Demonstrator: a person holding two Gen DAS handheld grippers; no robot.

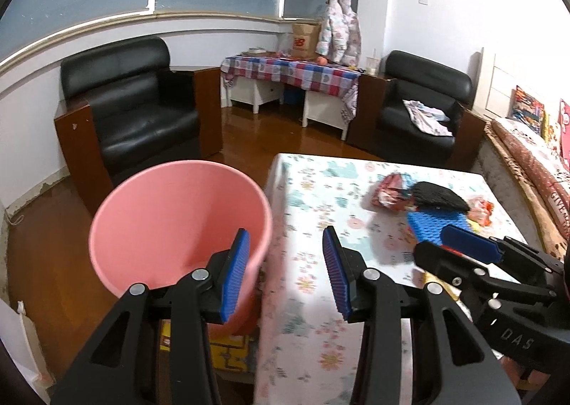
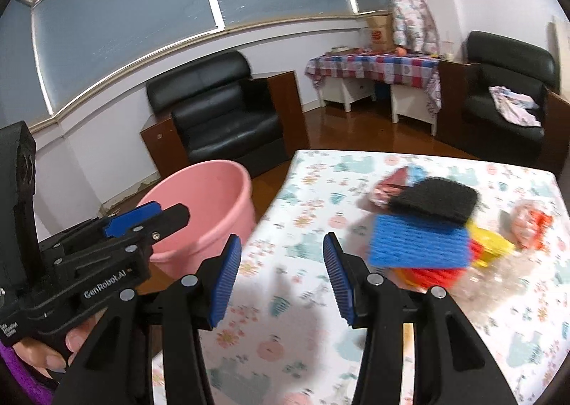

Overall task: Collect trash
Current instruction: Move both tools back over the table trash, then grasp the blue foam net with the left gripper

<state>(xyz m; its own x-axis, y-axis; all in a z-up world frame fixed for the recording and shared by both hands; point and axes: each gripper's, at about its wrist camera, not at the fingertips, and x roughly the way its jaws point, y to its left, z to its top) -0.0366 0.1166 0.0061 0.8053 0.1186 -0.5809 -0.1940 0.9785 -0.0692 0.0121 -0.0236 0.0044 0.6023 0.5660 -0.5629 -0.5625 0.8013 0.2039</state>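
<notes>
A pink bin [image 1: 171, 227] [image 2: 210, 205] stands on the floor left of a table with a floral cloth [image 1: 320, 298] [image 2: 295, 298]. On the table's far right lies a pile: a black pad [image 2: 434, 200] [image 1: 440, 196], a blue sponge cloth [image 2: 418, 243] [image 1: 431, 225], a crumpled wrapper [image 2: 392, 184] [image 1: 390, 191], yellow and red pieces [image 2: 491, 244] and clear plastic [image 2: 498, 276]. My left gripper [image 1: 285, 266] hovers open over the gap between bin and table edge. My right gripper [image 2: 283, 269] is open above the cloth, left of the pile, holding nothing.
Two black armchairs [image 1: 135, 109] [image 1: 424, 102] stand on the brown floor beyond the table. A side table with a checked cloth [image 1: 292, 72] sits between them, a jacket hanging above it. A patterned sofa edge [image 1: 527, 162] runs along the right. A yellow box [image 1: 228, 351] lies under the bin.
</notes>
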